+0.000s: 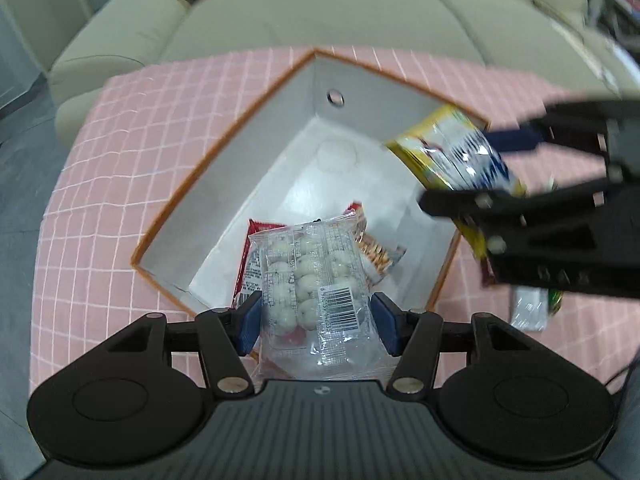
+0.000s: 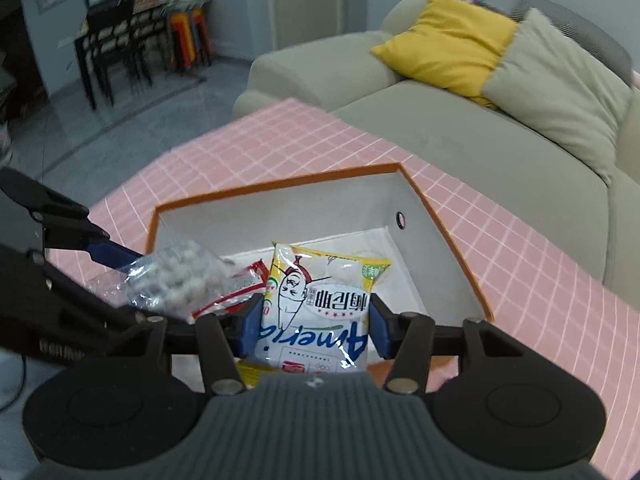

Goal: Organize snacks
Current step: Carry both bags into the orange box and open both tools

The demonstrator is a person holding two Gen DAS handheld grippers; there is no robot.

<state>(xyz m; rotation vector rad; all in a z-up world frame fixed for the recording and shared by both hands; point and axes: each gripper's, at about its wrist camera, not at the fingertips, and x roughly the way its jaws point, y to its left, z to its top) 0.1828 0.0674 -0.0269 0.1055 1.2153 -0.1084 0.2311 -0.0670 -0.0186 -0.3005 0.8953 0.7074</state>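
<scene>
An open box (image 1: 224, 160) (image 2: 436, 216) with orange edges and white inside stands on a pink checked tablecloth. My left gripper (image 1: 316, 320) is shut on a clear packet of white round snacks (image 1: 312, 276) (image 2: 176, 276), held over the box's near corner. My right gripper (image 2: 314, 326) is shut on a yellow and white snack bag (image 2: 320, 300) (image 1: 452, 152), held above the box's other side. In the left wrist view the right gripper (image 1: 496, 168) comes in from the right. A red packet (image 1: 252, 264) and an orange patterned packet (image 1: 376, 252) lie inside the box.
The pink tablecloth (image 1: 120, 160) (image 2: 540, 280) covers the table. A beige sofa (image 1: 280, 12) (image 2: 460, 128) with a yellow cushion (image 2: 448, 40) stands behind it. More wrapped snacks (image 1: 528, 308) lie on the cloth right of the box. Dark chairs and a table (image 2: 112, 48) stand across the room.
</scene>
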